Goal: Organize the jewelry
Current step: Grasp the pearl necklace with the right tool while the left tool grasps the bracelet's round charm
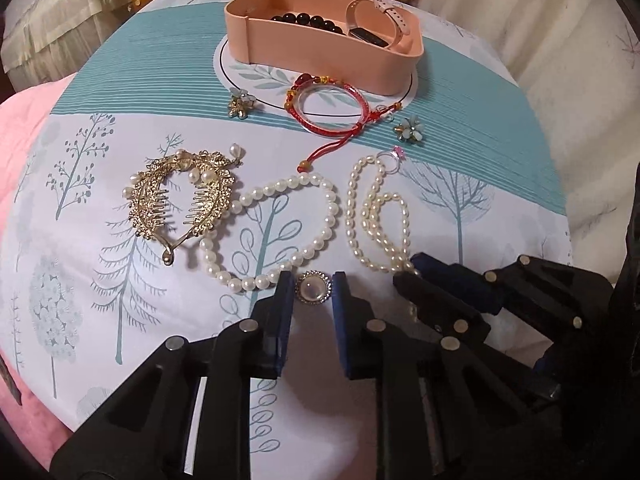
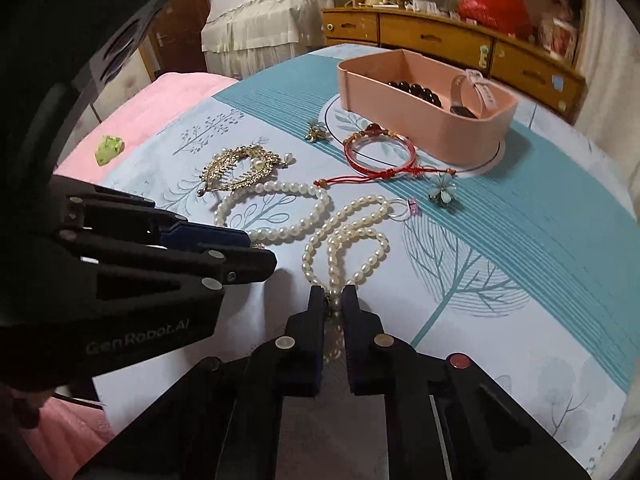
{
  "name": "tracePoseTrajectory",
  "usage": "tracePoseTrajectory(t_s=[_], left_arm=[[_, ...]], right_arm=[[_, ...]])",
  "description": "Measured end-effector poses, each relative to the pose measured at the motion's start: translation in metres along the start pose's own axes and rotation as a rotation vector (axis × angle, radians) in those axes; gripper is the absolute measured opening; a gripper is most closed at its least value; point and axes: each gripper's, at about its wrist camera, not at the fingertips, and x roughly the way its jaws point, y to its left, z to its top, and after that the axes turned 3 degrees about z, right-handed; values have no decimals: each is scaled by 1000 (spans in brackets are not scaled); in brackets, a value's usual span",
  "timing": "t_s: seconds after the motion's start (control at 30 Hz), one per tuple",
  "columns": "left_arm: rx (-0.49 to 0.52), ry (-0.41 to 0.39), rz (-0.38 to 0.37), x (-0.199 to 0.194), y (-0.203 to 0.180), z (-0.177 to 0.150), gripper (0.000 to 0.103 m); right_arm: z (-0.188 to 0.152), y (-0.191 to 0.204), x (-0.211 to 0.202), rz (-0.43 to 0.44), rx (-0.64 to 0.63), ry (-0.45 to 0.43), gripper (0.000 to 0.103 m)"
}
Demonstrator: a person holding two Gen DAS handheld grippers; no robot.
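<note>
Pearl necklace (image 2: 348, 240), white, looped, glossy

You've got soft, even indoor light w/ a warm cast, no hard shadows. Fisheye bends both views hard; corners go black. Small glare spots on the pearl necklace (image 1: 276, 232). The dresser (image 2: 452, 40) at the back looks soft, slightly blurred.
</note>
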Motion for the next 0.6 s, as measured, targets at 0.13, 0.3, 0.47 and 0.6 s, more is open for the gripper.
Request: tracePoseTrajectory(t_s=[0.13,0.3,0.47,0.6], left_arm=[[-19,19,-14,-5,6,-2,16],[4,29,-35,-23,9,-2,16],[23,36,-91,-53,14,15,16],[41,-43,-114,-87,21,37,16]], right_arm=[[-1,-3,-3,22,44,25,7],[-5,-13,-15,35,154,25,7],[1,-18,-43,14,213,-25,7],[18,-21,-72,-13,237,-92,7]])
